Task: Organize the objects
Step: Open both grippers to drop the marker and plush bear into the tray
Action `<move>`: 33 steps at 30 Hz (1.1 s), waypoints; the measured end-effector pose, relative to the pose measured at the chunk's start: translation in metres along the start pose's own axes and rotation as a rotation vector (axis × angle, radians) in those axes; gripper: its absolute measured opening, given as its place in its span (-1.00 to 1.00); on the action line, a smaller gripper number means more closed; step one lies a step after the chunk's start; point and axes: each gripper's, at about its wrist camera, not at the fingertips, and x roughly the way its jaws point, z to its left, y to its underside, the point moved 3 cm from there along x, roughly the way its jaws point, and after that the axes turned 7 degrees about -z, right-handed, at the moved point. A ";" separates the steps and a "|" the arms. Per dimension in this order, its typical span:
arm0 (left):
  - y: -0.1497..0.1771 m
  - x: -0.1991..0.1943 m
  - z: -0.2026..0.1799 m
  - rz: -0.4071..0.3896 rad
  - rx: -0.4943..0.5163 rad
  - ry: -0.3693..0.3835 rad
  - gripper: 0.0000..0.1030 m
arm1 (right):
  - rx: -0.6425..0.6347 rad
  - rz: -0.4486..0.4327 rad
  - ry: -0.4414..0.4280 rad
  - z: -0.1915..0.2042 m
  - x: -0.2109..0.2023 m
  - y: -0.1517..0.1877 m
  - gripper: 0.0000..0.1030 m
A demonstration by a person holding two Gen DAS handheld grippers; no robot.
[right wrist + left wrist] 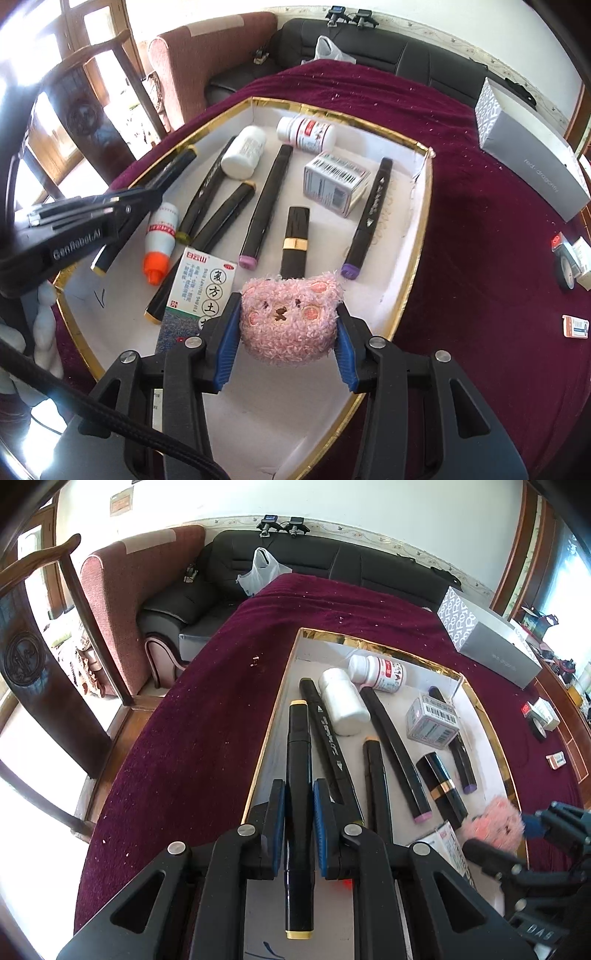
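Note:
A white gold-rimmed tray [373, 644] [413, 236] lies on the maroon cloth. My left gripper [299, 794] is shut on a black marker with yellow caps [298, 775], held over the tray's left side; it also shows in the right wrist view [147, 192]. My right gripper [288, 321] is shut on a pink plush bear head [290, 321] above the tray's near end; the bear shows in the left wrist view [496, 825]. In the tray lie several black markers [267, 201], two white bottles [243, 151], a lipstick [294, 240], a barcode box [334, 182] and a medicine box [201, 282].
A grey box [528, 155] lies on the cloth at the far right, with small boxes [574, 326] and a tape roll [565, 267] near the right edge. A wooden chair [40, 653] stands left; sofas [332, 565] stand behind the table.

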 end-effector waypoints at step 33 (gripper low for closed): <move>-0.014 -0.073 -0.050 -0.115 0.064 0.006 0.07 | 0.073 -0.082 -0.022 -0.014 -0.033 0.004 0.28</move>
